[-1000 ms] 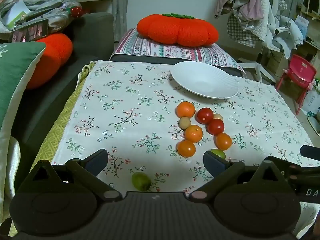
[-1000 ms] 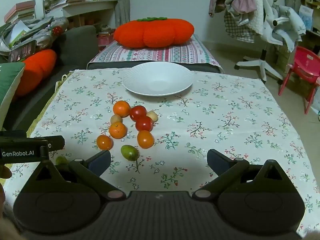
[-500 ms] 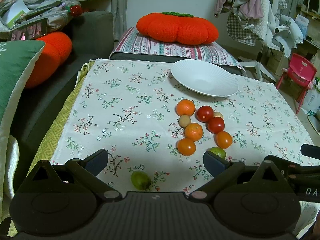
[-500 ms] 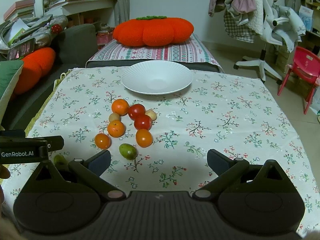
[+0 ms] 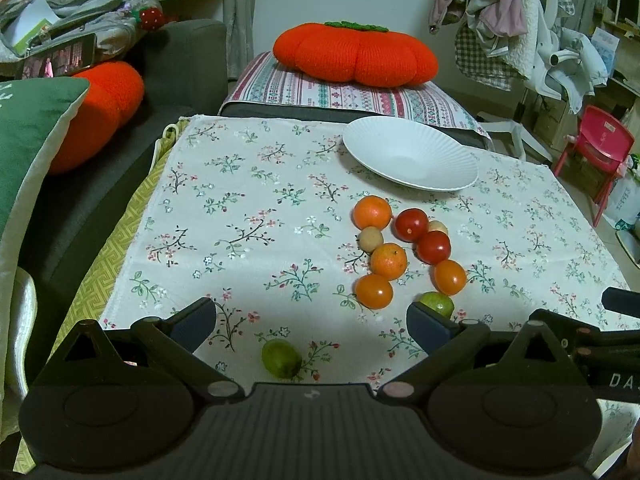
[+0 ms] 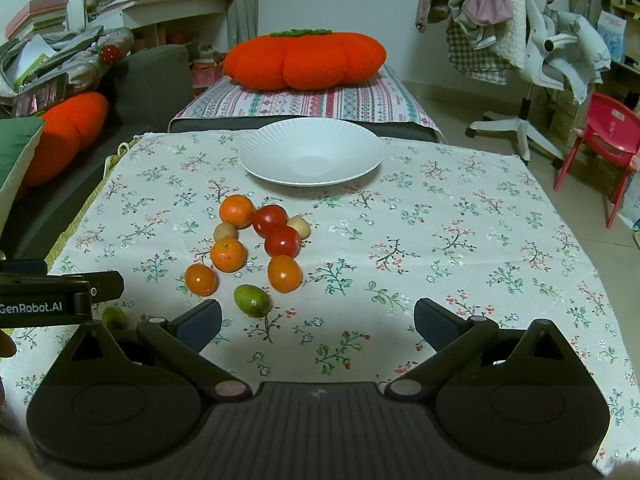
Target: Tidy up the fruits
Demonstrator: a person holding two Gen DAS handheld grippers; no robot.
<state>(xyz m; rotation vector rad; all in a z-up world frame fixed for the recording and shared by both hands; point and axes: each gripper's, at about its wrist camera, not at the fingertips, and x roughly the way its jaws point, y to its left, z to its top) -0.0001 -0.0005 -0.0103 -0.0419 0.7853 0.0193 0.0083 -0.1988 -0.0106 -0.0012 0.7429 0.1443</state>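
Several small fruits lie clustered on the floral tablecloth [image 6: 460,240]: oranges [image 6: 237,211], red tomatoes [image 6: 282,241], orange tomatoes [image 6: 284,273], pale round fruits [image 6: 225,232]. A green fruit [image 6: 252,300] lies just ahead of my right gripper [image 6: 316,322], which is open and holds nothing. A second green fruit [image 5: 281,358] sits between the fingers of my open left gripper [image 5: 310,326], low at the near edge. Another green fruit [image 5: 437,303] peeks behind its right fingertip. A white ribbed plate [image 5: 410,158] [image 6: 311,156] stands beyond the cluster with nothing on it.
An orange pumpkin cushion [image 6: 304,60] rests on a striped cushion [image 6: 304,102] past the table's far edge. A dark sofa with a green pillow [image 5: 32,152] lies to the left. A red child's chair [image 6: 604,136] and a clothes-draped office chair [image 6: 532,40] stand at the right.
Both grippers have drifted slightly forward and the views shifted a little; fruits and plate have not moved. Both stay open.
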